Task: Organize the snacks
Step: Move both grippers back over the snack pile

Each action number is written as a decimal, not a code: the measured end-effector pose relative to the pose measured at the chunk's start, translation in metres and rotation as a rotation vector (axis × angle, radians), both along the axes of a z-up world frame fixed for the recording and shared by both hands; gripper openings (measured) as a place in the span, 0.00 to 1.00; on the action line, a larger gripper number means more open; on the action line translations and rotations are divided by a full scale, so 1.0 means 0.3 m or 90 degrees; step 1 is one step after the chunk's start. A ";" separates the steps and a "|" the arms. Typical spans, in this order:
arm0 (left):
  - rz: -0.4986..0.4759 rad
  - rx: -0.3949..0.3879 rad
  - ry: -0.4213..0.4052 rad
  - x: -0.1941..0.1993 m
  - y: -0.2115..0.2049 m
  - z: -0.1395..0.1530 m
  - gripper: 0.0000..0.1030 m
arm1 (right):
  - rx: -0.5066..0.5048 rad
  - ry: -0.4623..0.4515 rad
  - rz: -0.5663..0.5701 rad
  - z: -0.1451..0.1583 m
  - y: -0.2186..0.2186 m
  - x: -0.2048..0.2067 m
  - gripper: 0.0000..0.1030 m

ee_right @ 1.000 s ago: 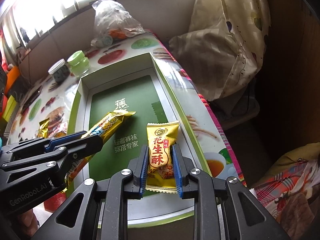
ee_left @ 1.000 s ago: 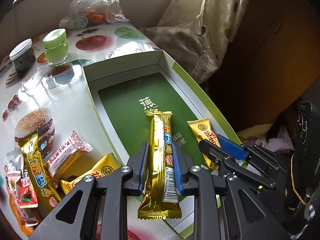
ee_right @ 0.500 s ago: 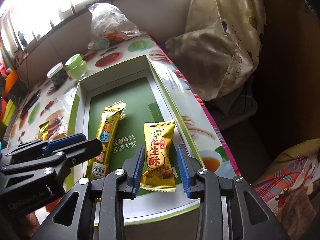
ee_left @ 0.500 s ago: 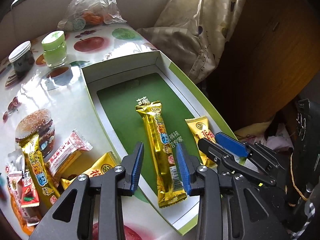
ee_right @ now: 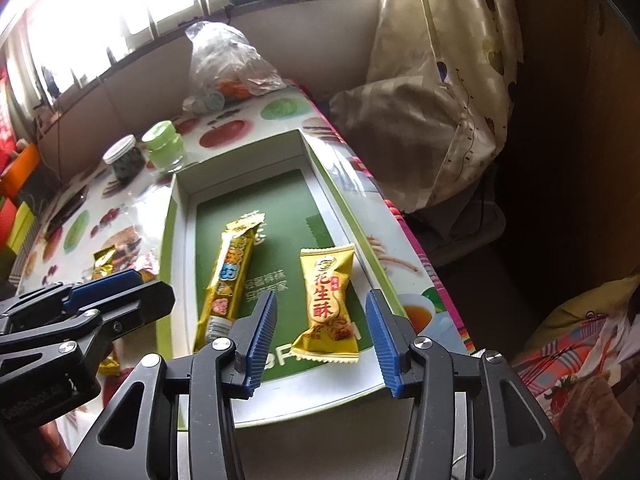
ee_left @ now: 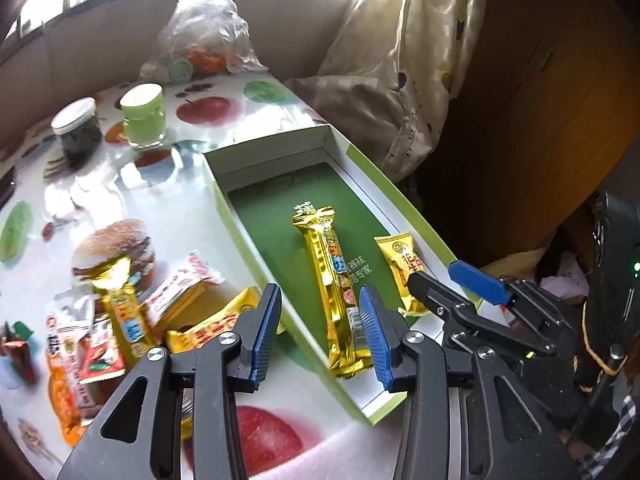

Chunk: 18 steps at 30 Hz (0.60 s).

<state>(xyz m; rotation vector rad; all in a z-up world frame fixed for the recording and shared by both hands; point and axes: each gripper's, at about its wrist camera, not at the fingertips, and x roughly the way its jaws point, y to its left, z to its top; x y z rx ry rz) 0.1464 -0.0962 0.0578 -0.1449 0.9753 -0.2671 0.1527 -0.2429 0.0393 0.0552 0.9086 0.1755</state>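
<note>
A shallow green-and-white box [ee_left: 280, 148] [ee_right: 304, 152] lies open on the table. Inside it lie a long gold snack bar [ee_left: 334, 280] [ee_right: 230, 276] and a short yellow peanut candy pack [ee_left: 402, 268] [ee_right: 328, 300]. My left gripper [ee_left: 320, 334] is open and empty, above the box's near left wall, the bar's near end just by its right pad. My right gripper [ee_right: 320, 338] is open and empty, its pads either side of the candy pack's near end. A pile of loose snacks [ee_left: 120, 316] lies on the table left of the box.
A dark jar [ee_left: 78, 128] [ee_right: 124, 158] and a green jar [ee_left: 143, 116] [ee_right: 163, 146] stand beyond the box. A clear plastic bag [ee_left: 204, 36] [ee_right: 228, 60] sits at the far edge. Curtain cloth [ee_left: 400, 60] hangs at the right, past the table edge.
Both grippers have opened and let go: the left released the gold bar, the right released the candy pack. Both snacks now lie in the box and both grippers have drawn back.
</note>
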 end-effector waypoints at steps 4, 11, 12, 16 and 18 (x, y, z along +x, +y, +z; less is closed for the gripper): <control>0.010 -0.002 -0.006 -0.034 0.030 0.018 0.48 | 0.009 -0.015 0.006 0.031 0.021 -0.031 0.45; 0.045 0.006 -0.015 -0.091 0.111 0.028 0.48 | 0.023 -0.035 0.038 0.077 0.100 -0.082 0.48; 0.053 0.006 -0.014 -0.101 0.130 0.027 0.48 | 0.026 -0.035 0.043 0.079 0.113 -0.086 0.49; 0.087 0.017 -0.016 -0.140 0.202 0.020 0.48 | 0.037 -0.035 0.068 0.080 0.173 -0.105 0.51; 0.107 0.027 -0.020 -0.161 0.243 0.016 0.48 | 0.039 -0.034 0.077 0.076 0.198 -0.112 0.51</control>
